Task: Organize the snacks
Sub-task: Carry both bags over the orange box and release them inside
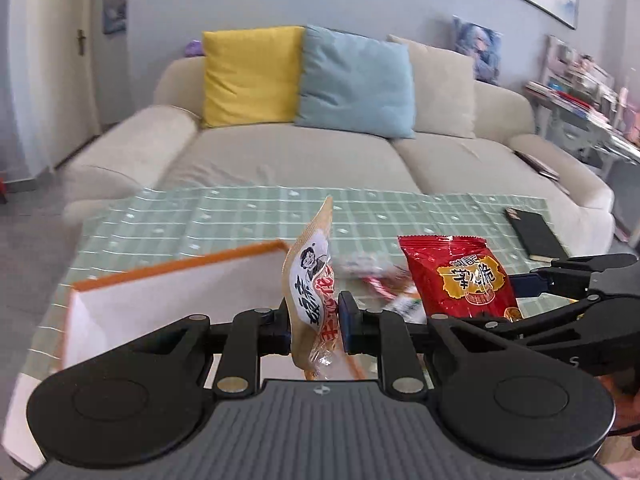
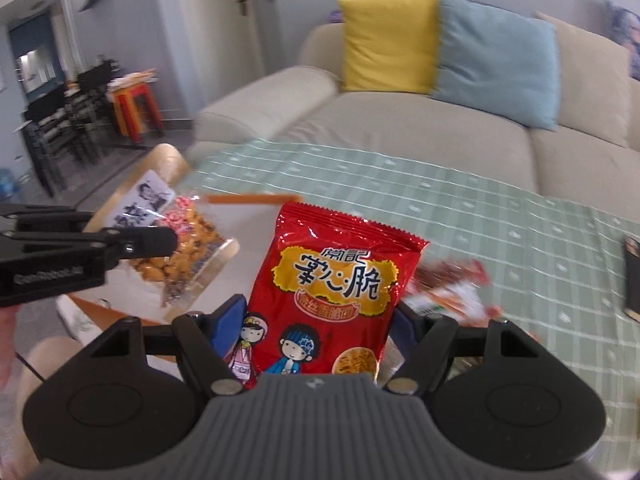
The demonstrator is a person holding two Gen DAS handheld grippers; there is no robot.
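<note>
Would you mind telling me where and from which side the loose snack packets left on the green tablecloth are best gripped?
Probably by a crimped edge, coming from above and the near side. The loose snack packets lie flat and crumpled on the green tablecloth, so only a raised seam offers thin material to pinch. Both grippers are occupied: the left gripper and the right gripper each hold a bag.

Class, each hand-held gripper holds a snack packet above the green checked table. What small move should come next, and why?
Probably carry the beige packet in the left hand-held gripper sideways over the orange-rimmed box beside it. The right hand-held gripper grips the red packet, and more snacks lie loose on the table.
</note>
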